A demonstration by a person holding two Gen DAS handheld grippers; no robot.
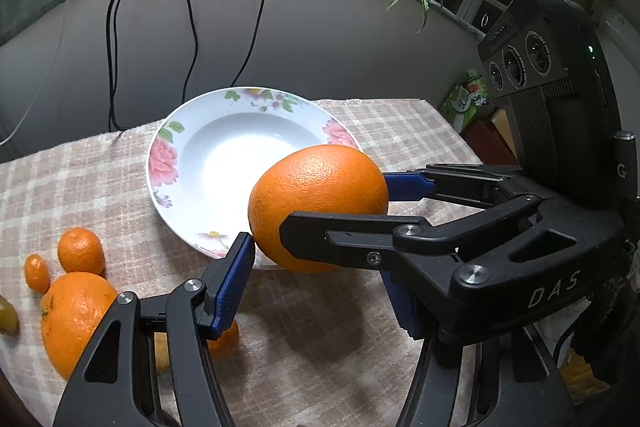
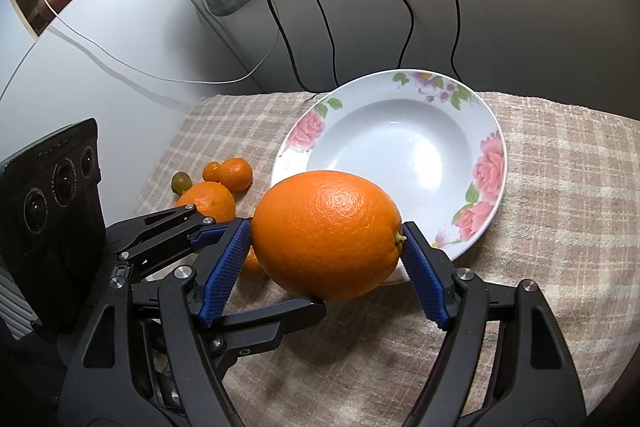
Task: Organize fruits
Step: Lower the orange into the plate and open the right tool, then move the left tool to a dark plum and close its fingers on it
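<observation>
Right wrist view: right tool (image 2: 326, 247) clamps the large orange (image 2: 326, 235) between blue pads, stem end against the right-hand pad.
Position: orange held above the worktop (image 2: 560, 227), at the plate's (image 2: 490, 155) 7 o'clock rim.
Left tool (image 1: 316, 251): spread wide, one pad (image 1: 234, 287) touching the orange; holds nothing.
Loose fruit: mandarins (image 1: 80, 251) at 9 o'clock.
Handling: carry over the plate's well, lower fully before releasing; it will likely roll.

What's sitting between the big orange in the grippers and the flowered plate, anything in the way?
Nothing visible. The big orange sits between the pads of the right gripper, with the left gripper around it too. The plate lies directly behind it, its bowl bare.
</observation>
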